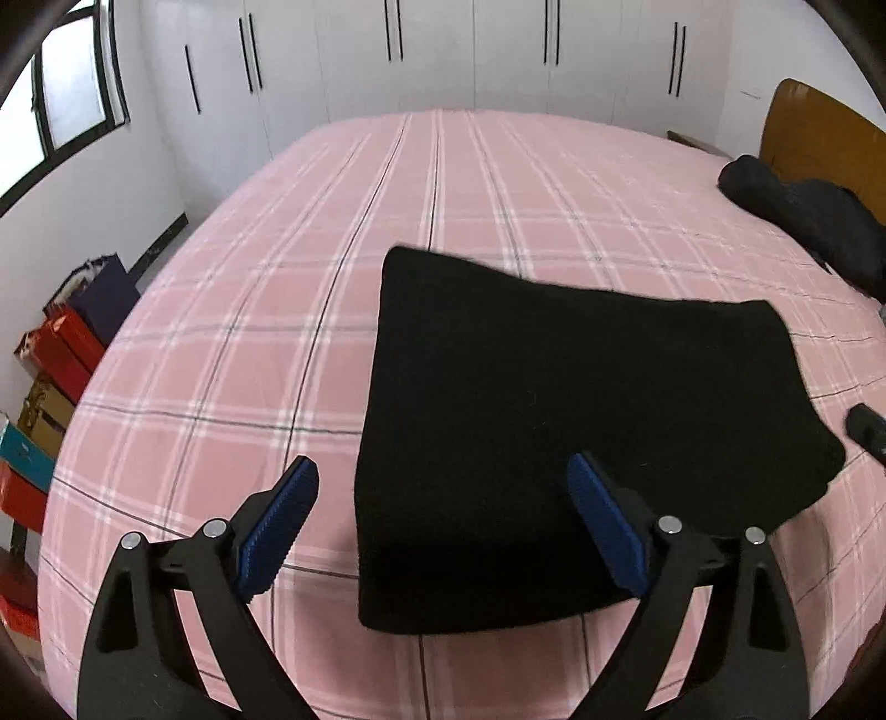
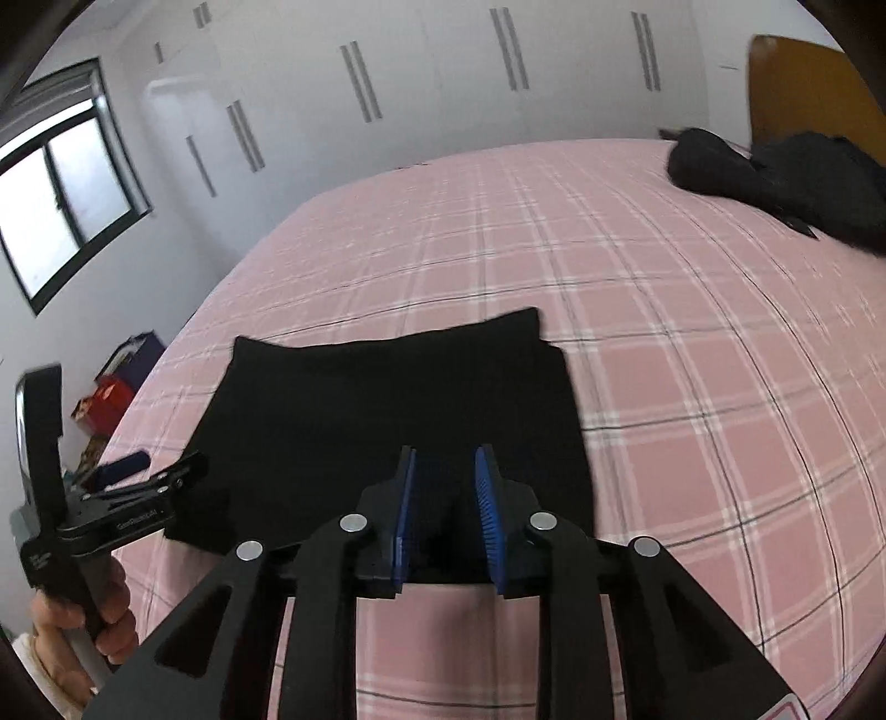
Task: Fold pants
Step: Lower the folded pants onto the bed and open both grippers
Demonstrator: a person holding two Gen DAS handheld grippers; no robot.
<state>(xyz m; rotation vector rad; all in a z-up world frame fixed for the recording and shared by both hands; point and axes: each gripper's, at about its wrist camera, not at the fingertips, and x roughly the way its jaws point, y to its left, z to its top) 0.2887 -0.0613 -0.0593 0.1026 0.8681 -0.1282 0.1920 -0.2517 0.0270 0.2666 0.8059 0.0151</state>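
Left wrist: folded pants [image 1: 554, 432] flat on bed [image 1: 277, 310]; boxes [image 1: 50, 376] beside.

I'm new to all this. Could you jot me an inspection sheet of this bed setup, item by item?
Surface: bed with pink plaid cover, mostly smooth.
Job's things: black pants folded into a flat rectangle near the front edge.
Clutter: dark clothing heap by the headboard.
Grippers: left gripper open, empty, jaws straddling the pants' left edge above it; right gripper narrow, nothing between its pads.
Cables: nothing seen.
Surroundings: white wardrobe, window, coloured boxes on the floor.
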